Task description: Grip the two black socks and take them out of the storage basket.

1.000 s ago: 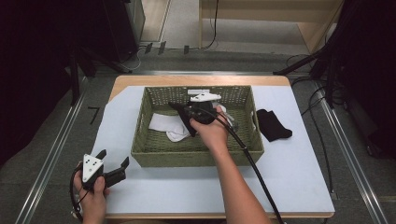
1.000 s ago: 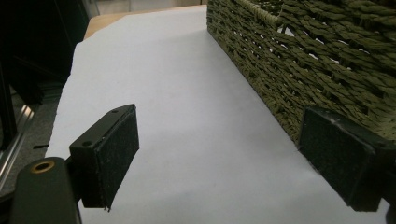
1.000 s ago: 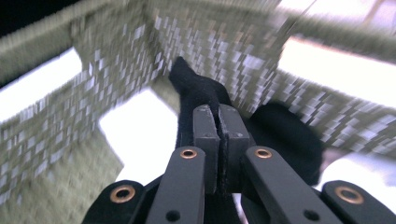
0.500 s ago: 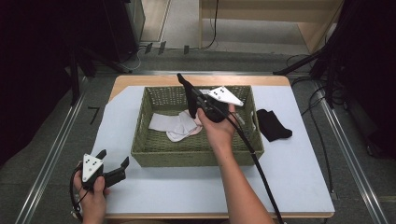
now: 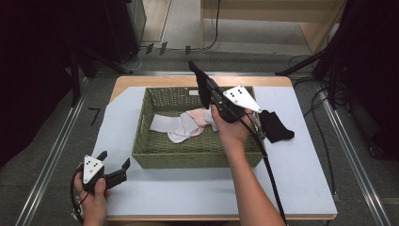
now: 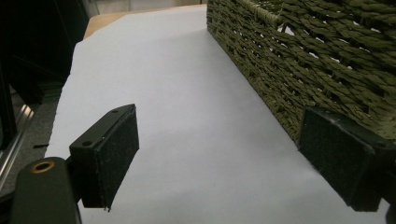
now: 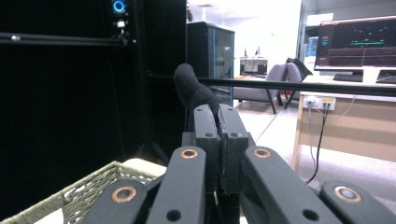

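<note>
My right gripper is held above the back of the green woven basket, tilted upward, and is shut on a black sock. In the right gripper view the jaws are pressed together with the black sock sticking up out of them. A white sock and a pink sock lie inside the basket. My left gripper rests at the table's front left, open, beside the basket's front corner. Nothing lies between its pads, with the basket wall to the right.
Another black sock lies on the white sheet to the right of the basket. A cable trails from the right gripper along the forearm. Dark equipment and floor rails surround the table.
The right gripper has risen out of the basket toward its back edge and tipped upward, carrying the black sock. The left gripper has stayed put.
</note>
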`<move>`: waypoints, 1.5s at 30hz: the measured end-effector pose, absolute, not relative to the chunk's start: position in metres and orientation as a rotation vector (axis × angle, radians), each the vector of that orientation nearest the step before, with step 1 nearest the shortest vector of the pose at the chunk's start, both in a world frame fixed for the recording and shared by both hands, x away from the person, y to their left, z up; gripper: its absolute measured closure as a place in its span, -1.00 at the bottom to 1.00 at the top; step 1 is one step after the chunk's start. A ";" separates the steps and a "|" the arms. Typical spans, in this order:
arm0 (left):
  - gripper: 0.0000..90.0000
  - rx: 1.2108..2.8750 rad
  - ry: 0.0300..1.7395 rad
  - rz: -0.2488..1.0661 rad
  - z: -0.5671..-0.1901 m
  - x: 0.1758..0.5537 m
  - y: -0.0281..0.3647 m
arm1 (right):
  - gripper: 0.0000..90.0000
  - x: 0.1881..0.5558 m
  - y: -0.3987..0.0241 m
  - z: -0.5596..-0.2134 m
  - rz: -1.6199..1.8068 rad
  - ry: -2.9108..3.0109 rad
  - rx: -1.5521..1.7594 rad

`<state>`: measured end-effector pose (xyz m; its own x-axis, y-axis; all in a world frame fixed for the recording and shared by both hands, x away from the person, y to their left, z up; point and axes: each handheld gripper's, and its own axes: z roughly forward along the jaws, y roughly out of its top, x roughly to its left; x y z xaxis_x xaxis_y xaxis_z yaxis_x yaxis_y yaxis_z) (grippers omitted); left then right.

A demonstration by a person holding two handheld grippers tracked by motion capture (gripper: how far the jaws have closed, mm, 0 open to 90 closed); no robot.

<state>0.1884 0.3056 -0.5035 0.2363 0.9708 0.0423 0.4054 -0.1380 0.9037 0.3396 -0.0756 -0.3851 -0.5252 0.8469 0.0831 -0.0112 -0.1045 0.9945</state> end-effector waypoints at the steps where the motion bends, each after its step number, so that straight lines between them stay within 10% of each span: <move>1: -0.69 1.687 1.291 0.868 -0.504 0.188 0.306 | 1.00 0.340 -0.078 -0.385 1.706 1.516 0.941; 45: -0.69 1.691 1.289 0.875 -0.503 0.188 0.305 | 0.99 0.331 -0.238 -0.397 1.503 1.215 1.118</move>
